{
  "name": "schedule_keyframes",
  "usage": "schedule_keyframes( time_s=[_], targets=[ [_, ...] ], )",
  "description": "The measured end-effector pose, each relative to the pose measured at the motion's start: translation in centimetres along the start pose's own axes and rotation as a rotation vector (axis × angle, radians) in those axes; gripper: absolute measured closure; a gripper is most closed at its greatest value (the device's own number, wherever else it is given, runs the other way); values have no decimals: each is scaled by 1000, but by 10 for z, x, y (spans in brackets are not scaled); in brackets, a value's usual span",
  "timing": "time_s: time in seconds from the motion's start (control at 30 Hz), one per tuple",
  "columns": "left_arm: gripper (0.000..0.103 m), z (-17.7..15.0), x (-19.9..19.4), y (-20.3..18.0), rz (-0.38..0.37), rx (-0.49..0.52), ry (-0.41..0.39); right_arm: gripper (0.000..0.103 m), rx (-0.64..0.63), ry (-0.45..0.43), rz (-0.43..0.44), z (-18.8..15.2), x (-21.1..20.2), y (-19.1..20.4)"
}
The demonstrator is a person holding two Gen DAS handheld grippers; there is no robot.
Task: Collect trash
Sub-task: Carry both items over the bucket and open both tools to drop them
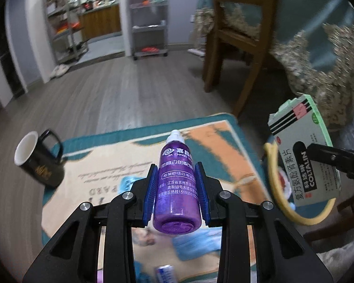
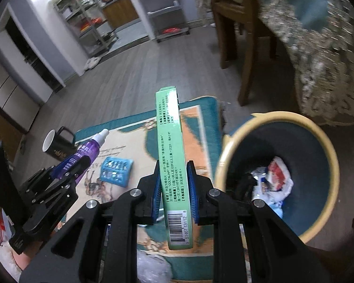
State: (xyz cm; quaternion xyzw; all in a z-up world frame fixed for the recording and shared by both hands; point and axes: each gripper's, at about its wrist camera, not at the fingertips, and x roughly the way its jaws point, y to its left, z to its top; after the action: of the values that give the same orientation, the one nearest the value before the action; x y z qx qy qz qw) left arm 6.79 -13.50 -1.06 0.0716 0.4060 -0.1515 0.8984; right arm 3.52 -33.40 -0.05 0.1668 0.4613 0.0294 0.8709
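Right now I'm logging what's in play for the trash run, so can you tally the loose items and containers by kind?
Bottles: 1, the purple bottle in the left gripper
Boxes: 1, the green medicine box in the right gripper
Mugs: 1, the black mug
Blister packs: 1, the blue blister pack
Bins: 1, the trash bin
Total: 5

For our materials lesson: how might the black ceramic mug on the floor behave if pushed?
The black ceramic mug stands upright on wooden floor, so it would probably slide. It looks empty, so a high push might tip it; the handle should then limit rolling.
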Motion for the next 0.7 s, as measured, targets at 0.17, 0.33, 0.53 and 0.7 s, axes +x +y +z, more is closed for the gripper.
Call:
schedule_keyframes(
  time_s=[0.17, 0.33, 0.53, 0.7],
  targets=[
    [69, 10, -4, -38, -63, 60, -28, 84, -22, -14, -46, 6, -25, -25],
    [69, 17, -6, -71, -121, 107, -48, 84, -27, -34, -112, 12, -57, -66],
    [69, 17, 2, -113, -179, 171, -38, 84, 105, -30, -139, -1, -68, -125],
    [69, 16, 11, -142, -228, 201, -22, 84, 116, 2, -175, -8, -59, -140]
  ],
)
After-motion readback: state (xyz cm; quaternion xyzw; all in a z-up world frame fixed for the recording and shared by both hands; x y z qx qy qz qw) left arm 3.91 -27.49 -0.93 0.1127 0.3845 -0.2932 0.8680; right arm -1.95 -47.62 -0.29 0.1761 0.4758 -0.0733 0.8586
